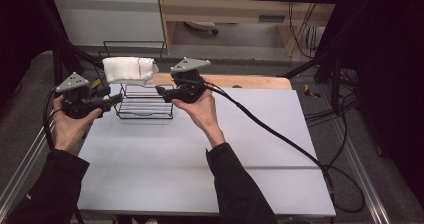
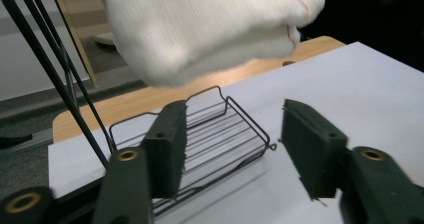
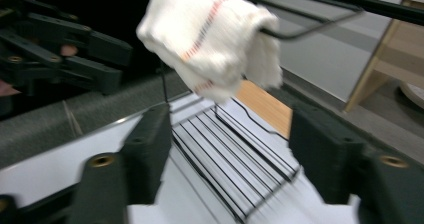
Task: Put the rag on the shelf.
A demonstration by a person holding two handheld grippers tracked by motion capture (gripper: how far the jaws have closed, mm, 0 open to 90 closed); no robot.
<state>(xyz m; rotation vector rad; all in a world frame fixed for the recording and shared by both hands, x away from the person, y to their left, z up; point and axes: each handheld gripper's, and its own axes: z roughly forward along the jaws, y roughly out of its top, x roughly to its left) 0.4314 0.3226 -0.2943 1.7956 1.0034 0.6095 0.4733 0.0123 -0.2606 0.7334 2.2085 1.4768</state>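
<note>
Cloth: folded white cotton towel with a thin red stripe [image 1: 129, 70], draped over the top bar of the black wire rack [image 1: 145, 103] at the back left of the white desk [image 1: 200, 154].
Handling: soft, light and limp, so likely to sag and unfold if lifted by one layer; best pinched at the thick folded edges.
Left claw [image 1: 118, 99]: jaws apart, nothing between them, just below the towel.
Right claw [image 1: 160, 90]: jaws apart, empty, beside the rack.

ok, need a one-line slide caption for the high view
Folded white towel draped over the black wire rack, with the open left gripper and right gripper on either side of it.
</note>
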